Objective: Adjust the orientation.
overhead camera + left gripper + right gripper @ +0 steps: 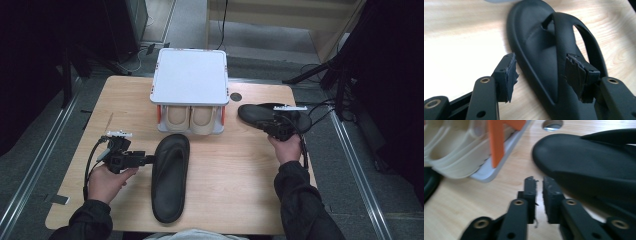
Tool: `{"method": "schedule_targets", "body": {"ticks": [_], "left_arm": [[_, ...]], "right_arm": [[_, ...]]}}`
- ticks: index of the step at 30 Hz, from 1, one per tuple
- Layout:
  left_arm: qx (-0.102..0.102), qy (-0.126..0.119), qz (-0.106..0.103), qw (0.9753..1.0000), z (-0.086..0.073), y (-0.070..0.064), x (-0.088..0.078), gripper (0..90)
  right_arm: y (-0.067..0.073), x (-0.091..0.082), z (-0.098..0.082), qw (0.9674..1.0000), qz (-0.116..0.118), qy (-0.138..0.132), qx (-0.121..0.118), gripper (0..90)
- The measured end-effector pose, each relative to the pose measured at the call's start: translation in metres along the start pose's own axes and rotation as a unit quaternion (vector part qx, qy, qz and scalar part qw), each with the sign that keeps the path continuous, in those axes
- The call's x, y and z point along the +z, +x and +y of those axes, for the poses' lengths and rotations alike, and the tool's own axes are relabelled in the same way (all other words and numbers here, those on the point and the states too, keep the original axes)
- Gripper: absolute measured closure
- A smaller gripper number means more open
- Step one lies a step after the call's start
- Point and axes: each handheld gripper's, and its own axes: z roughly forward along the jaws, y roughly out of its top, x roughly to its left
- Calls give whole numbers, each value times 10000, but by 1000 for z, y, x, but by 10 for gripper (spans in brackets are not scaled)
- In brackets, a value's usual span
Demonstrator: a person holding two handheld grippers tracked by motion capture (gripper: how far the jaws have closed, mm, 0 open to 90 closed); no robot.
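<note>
Nearest us, one black flip-flop (pixel 170 176) lies freed by our wide left jaws, while our right jaws, nearly shut on nothing, reach its unshelved mate (pixel 267 116) at the counter's right edge.

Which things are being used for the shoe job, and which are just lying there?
In the job:
- near black sandal, between the open left gripper's pads
- far black sandal, beside the nearly shut right gripper, with nothing between its pads
- shoe rack holding beige shoes

Just lying about:
- cable hole in the table
- cables on the floor
</note>
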Motion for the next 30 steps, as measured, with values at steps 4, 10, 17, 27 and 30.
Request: {"method": "schedule_targets", "body": {"ticks": [4, 10, 17, 27, 30], "left_arm": [[87, 35, 73, 9999, 1, 3, 2, 423], [206, 33, 43, 9998, 3, 3, 3, 416], [205, 87, 57, 9997, 2, 6, 4, 412], [203, 88, 70, 9997, 3, 9, 5, 410], [179, 82, 75, 9998, 4, 11, 4, 410]], "right_arm": [[-13, 11, 9, 9997, -151, 5, 182, 900], [-26, 27, 20, 9980, -222, -1, 595, 900], [-28, 45, 31, 9965, -386, -150, 733, 900], [-31, 60, 24, 9950, -583, 170, 793, 900], [-31, 58, 23, 9951, -550, 224, 792, 900]]}}
